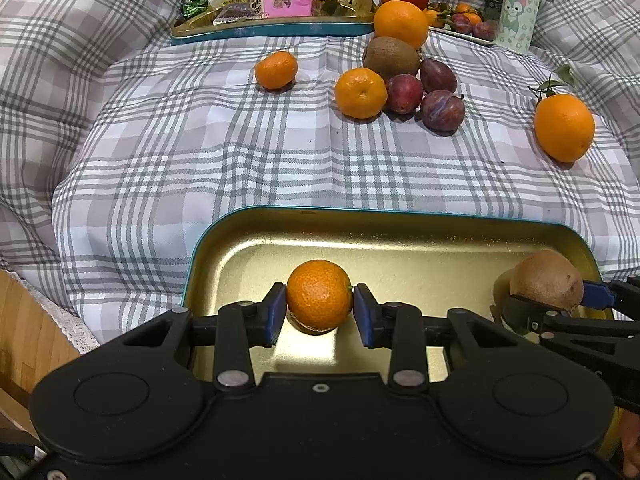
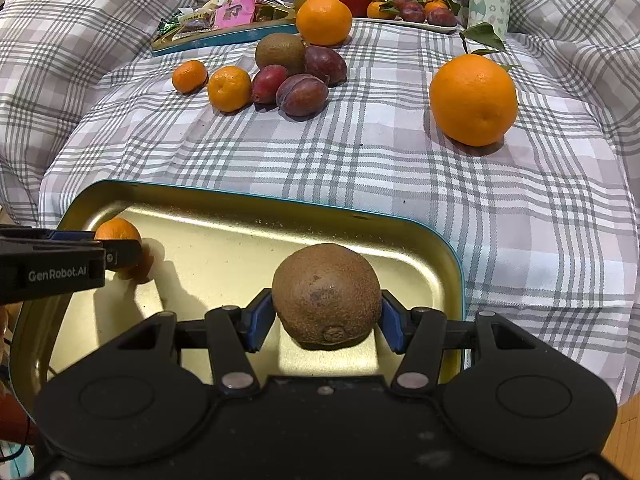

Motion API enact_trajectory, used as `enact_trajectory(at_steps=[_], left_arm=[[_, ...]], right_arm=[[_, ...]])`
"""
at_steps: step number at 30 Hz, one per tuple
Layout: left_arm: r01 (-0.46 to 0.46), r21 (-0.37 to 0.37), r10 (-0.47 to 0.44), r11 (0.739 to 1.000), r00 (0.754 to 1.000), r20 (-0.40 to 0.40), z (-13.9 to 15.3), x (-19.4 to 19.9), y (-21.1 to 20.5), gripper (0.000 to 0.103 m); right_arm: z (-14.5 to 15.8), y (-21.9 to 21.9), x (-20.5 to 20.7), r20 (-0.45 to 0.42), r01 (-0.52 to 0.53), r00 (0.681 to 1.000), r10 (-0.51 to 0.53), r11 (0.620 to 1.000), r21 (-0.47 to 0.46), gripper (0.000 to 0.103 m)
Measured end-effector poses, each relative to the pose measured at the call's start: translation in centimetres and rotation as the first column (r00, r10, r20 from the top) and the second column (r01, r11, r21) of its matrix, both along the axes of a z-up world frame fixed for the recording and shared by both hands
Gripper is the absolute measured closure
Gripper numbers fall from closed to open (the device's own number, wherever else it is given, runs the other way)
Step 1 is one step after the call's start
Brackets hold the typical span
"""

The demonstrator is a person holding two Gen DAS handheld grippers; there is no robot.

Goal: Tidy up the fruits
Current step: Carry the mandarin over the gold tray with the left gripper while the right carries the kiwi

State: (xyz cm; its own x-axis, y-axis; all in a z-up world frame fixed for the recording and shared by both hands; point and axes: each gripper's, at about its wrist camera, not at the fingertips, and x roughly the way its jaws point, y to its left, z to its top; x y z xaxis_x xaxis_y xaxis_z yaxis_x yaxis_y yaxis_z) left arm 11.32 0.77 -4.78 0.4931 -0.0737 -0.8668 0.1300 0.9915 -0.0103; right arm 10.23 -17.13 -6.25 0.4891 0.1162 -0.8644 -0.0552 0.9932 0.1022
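- While both fruits sit low over the gold tray (image 1: pixel 224 240), the left hand-held gripper (image 1: pixel 319 310) clasps a small mandarin (image 1: pixel 319 294) across its middle; its skin is soft and would bruise under pressure.
- The right hand-held gripper (image 2: pixel 327 320) grips a kiwi (image 2: pixel 326 292) at its widest girth; fuzzy, firm, unlikely to slip.
- Beyond, on the checked cloth (image 1: pixel 240 152), lie loose mandarins, plums (image 1: pixel 442 110) and a large orange (image 1: pixel 564 127), round and liable to roll.
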Motion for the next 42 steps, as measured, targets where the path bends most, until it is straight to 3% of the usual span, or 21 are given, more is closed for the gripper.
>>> enact_trajectory(at_steps=[42], left_arm=[[-0.024, -0.041, 0.026, 0.999, 0.999, 0.047, 1.8, -1.9, 0.4, 0.058]], right_arm=[[-0.2, -0.3, -1.0, -0.010, 0.054, 0.998, -0.054, 0.998, -0.016, 0.044]])
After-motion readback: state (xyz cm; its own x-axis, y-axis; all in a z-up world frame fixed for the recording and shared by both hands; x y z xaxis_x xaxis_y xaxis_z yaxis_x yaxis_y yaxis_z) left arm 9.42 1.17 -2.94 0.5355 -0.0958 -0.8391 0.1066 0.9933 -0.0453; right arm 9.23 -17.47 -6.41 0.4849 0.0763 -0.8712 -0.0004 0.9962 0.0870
